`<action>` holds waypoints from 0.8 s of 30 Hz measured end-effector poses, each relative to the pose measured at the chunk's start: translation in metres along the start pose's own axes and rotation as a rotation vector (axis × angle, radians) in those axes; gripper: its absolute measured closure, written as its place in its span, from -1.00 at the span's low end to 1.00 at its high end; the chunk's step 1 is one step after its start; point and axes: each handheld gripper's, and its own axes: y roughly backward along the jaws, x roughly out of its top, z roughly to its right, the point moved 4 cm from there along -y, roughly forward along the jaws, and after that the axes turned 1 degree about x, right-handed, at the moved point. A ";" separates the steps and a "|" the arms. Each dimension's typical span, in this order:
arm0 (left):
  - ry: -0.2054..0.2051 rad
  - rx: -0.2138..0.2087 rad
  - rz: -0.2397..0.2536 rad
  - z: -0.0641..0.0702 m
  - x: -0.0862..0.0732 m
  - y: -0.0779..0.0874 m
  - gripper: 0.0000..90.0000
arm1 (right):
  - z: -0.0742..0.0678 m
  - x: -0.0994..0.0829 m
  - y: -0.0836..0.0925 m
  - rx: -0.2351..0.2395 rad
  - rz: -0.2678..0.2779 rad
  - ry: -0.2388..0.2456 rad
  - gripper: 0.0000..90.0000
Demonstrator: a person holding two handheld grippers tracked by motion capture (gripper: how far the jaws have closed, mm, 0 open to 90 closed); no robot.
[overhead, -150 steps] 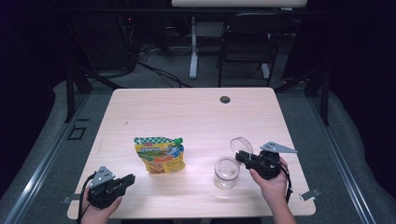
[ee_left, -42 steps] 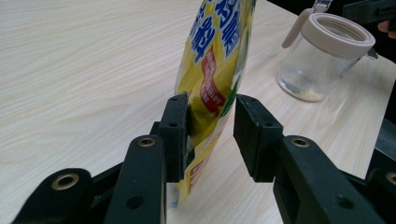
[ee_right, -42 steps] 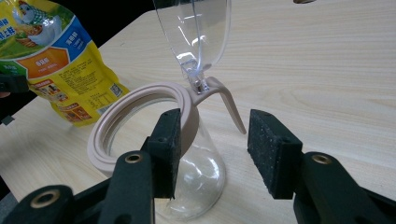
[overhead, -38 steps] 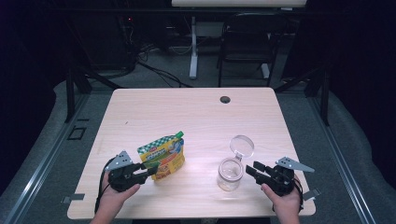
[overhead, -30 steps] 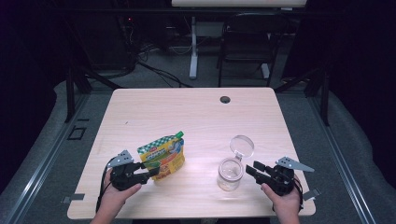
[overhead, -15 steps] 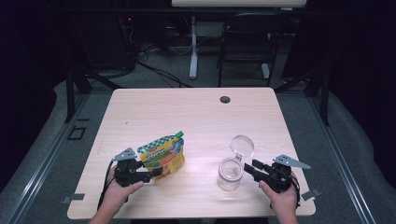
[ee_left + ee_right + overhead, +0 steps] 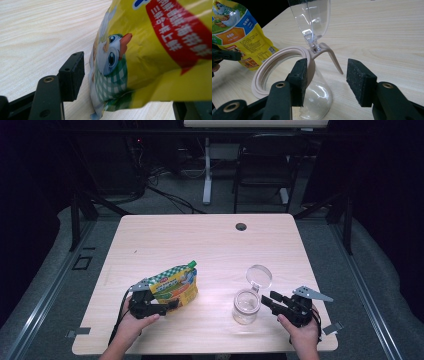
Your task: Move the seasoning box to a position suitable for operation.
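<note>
Two hands low at my table edge: left gripper [image 7: 167, 306] level, jaws just opened around pouch [image 7: 175, 285]; right gripper [image 7: 325, 80] level, jaws just opening, beside jar [image 7: 246, 306].

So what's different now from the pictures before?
The left gripper came in from the table's left corner to the yellow pouch, which tipped from lying flat to leaning. Its jaws have just been opening, with the pouch's edge between them but not squeezed. The right gripper backed off the glass jar a little toward the person, its jaws opening too. The jar stayed put with its lid flipped up.
</note>
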 end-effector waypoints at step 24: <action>-0.011 0.010 -0.009 -0.002 -0.005 -0.011 -0.21 | -0.001 0.000 0.001 0.001 0.003 -0.005 0.13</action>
